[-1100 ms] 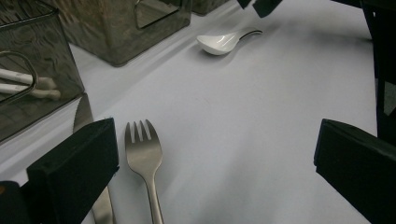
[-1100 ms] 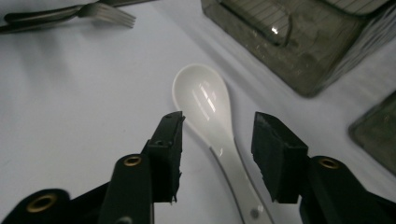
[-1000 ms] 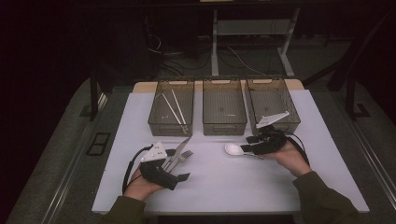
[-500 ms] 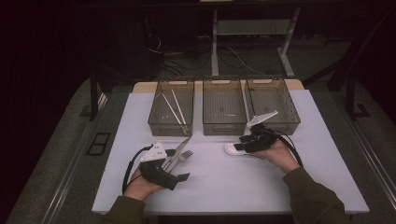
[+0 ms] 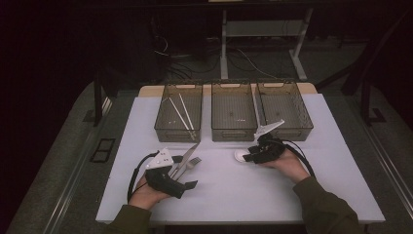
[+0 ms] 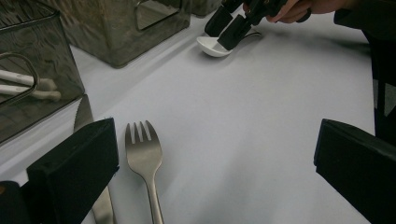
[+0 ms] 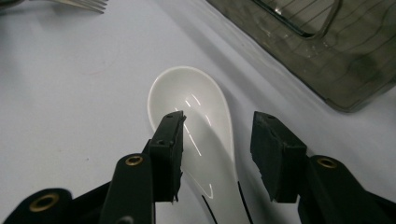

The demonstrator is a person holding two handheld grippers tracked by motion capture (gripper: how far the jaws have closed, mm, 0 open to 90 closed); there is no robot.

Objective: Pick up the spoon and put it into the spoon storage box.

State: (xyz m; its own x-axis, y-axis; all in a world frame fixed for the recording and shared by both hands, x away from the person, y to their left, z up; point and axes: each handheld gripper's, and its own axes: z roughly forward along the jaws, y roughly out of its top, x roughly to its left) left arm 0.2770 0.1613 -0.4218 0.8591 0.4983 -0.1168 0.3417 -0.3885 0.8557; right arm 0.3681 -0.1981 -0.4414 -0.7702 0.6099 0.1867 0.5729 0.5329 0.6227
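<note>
- Straddling a white spoon, the right gripper has its jaws set either side of the bowl where it narrows to the handle; they have just been closing, with the spoon between them, yet a gap shows at each pad, so nothing is clamped.
- Lying flat on the white table, the spoon sits just in front of the middle bin, bowl pointing towards the person's left.
- In the left gripper view the right gripper hangs over the spoon at the far end of the table.
- The left gripper rests low near the table's front edge with jaws spread wide and gripping nothing.
- A steel fork lies between those jaws, tines towards the bins, and a knife lies beside it, partly hidden behind one jaw.
- The left bin holds a pair of white chopsticks.
</note>
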